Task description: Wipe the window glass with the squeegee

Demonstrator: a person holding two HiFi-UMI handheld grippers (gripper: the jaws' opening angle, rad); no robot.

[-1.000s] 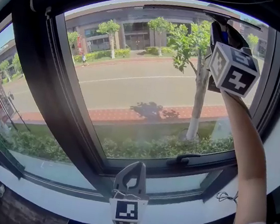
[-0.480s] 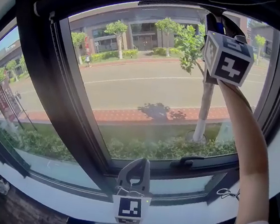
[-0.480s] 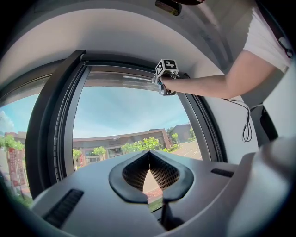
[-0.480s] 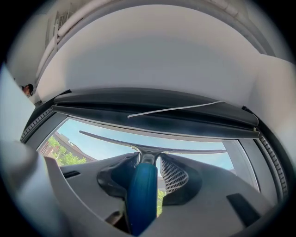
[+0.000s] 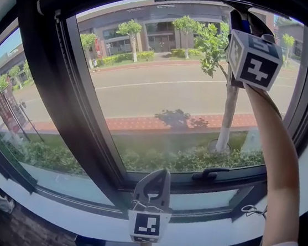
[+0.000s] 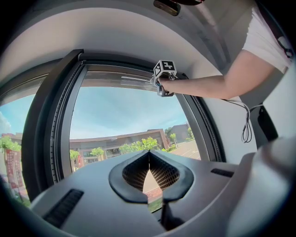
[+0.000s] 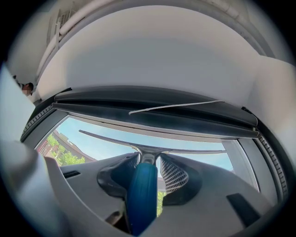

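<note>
Blue-handled squeegee clamped in R tool, blade near top of glass.

The squeegee has a blue handle, a grey metal neck and a long, thin blade. The handle is clamped between the jaws of the right gripper, and the neck projects just past the jaw tips. The blade runs crosswise ahead of the gripper, near the upper edge of the clear window glass. Blade-to-glass contact cannot be confirmed.
</note>
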